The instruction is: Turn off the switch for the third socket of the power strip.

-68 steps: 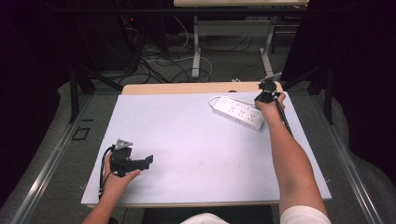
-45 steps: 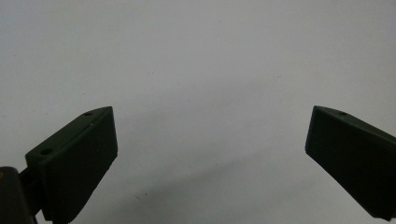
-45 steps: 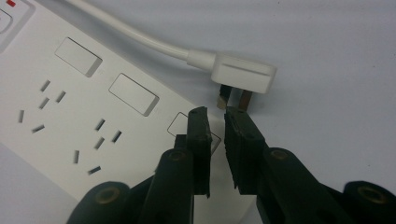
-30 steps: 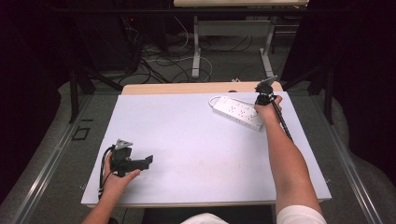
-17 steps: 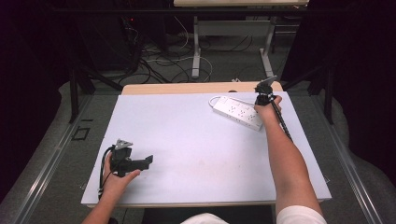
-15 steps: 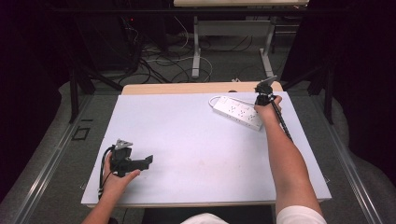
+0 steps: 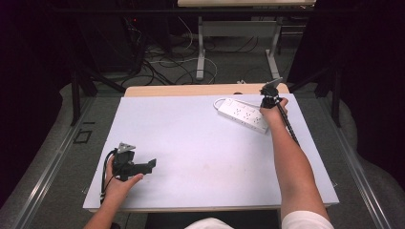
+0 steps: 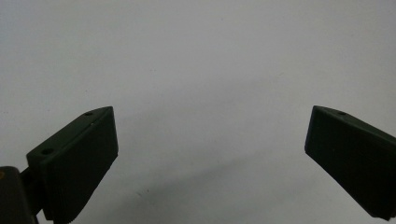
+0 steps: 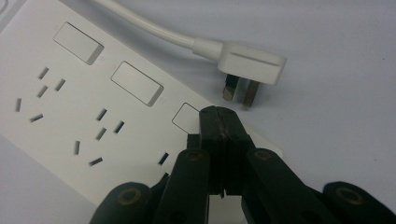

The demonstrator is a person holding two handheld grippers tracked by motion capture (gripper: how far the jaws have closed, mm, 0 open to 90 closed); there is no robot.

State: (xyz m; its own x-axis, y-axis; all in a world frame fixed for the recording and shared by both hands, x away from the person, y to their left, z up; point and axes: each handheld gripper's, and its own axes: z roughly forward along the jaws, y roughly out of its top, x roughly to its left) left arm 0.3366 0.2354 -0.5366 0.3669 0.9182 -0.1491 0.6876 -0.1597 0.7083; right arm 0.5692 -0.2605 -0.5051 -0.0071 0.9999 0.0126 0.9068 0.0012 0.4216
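The right gripper [image 9: 219, 126], jaws pressed together on nothing, is poised at a rocker switch on the white plastic power strip [image 7: 242, 114] at the table's far right; whether the switch is pressed cannot be told. The left gripper [image 7: 143, 167] is held spread, idle.

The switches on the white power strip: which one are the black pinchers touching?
The end switch, nearest the loose plug. The shut right gripper covers its corner; the other two switches lie clear, farther along the power strip.

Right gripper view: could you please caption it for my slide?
Shut right gripper pressed over a switch on the white power strip, its plug lying beside.
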